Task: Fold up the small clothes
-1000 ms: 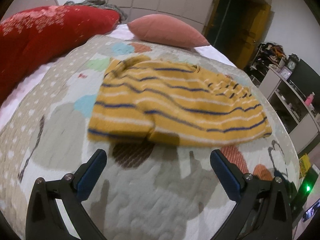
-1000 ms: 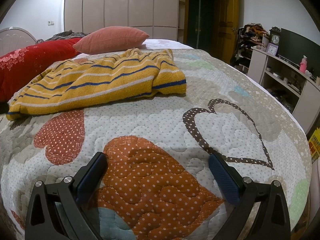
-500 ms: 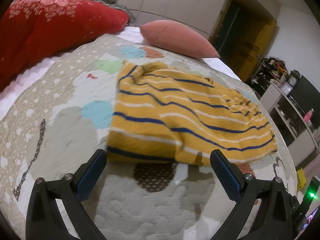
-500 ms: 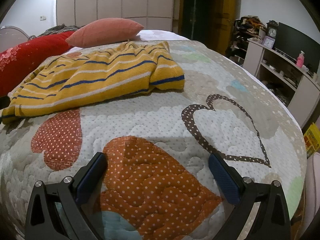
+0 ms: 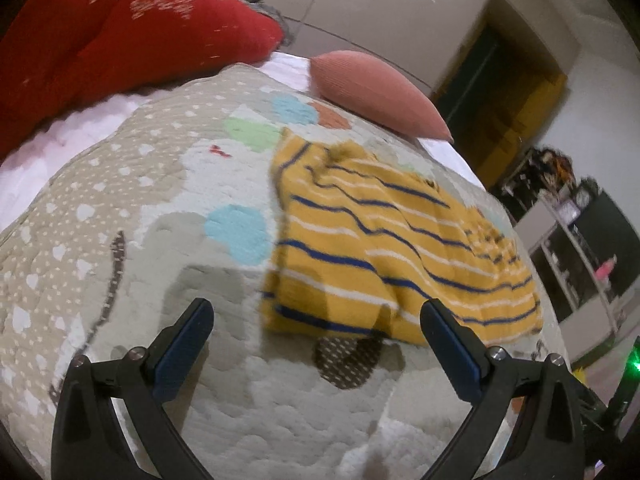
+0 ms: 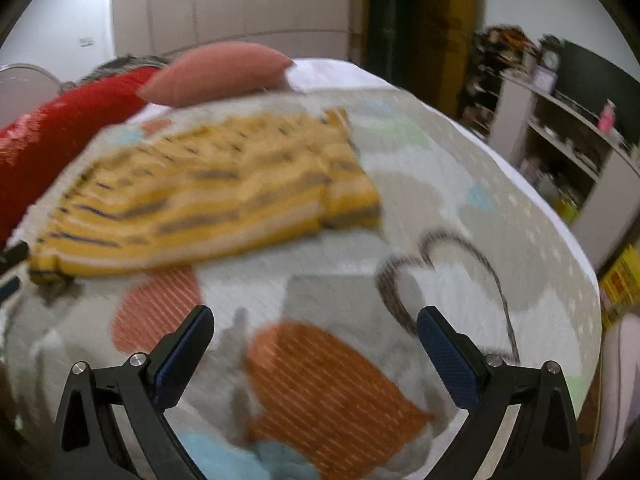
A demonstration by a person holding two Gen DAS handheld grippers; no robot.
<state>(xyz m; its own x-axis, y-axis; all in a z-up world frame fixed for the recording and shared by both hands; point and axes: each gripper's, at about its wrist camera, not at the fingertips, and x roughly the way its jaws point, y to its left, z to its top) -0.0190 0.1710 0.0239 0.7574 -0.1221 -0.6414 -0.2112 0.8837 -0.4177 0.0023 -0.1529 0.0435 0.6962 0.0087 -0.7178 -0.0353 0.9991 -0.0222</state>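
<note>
Yellow striped top [image 5: 384,256] is lying rumpled on the quilted bed [image 5: 120,240], at 12 o'clock from my left tongs [image 5: 316,320], 11 o'clock from my right tongs [image 6: 312,326]. Both are gaping wide, gripping nothing. Risk: pinching quilt with hem. Bed edge is dropping at 3 o'clock; open quilt nearside.
</note>
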